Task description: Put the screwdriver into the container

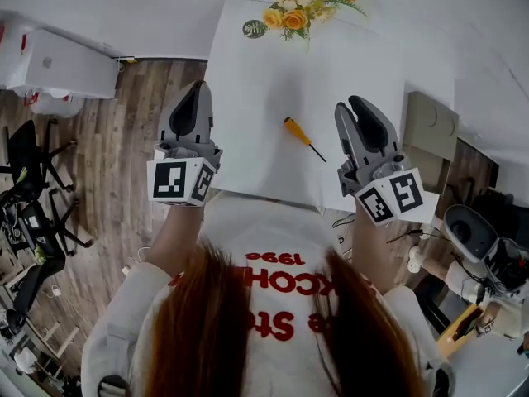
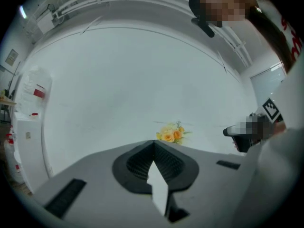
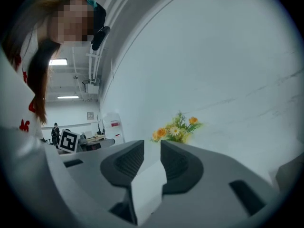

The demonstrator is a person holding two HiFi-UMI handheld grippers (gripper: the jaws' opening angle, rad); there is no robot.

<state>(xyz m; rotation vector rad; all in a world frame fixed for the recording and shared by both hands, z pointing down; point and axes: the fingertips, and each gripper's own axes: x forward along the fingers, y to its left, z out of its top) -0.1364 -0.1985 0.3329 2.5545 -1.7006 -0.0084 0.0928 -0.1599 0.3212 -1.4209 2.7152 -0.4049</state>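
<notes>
The screwdriver (image 1: 303,139), yellow handle and dark shaft, is only being picked up by the head view. It's being seen flat on the white table (image 1: 248,89), between the two claws and touched by neither. The left claw (image 1: 197,89) is being held by the table's left edge, with its jaws pressed together on nothing. The right claw (image 1: 357,106) is being held with jaws parted and nothing between them. The flowers (image 1: 302,7) at the far edge are being caught in all three views.
</notes>
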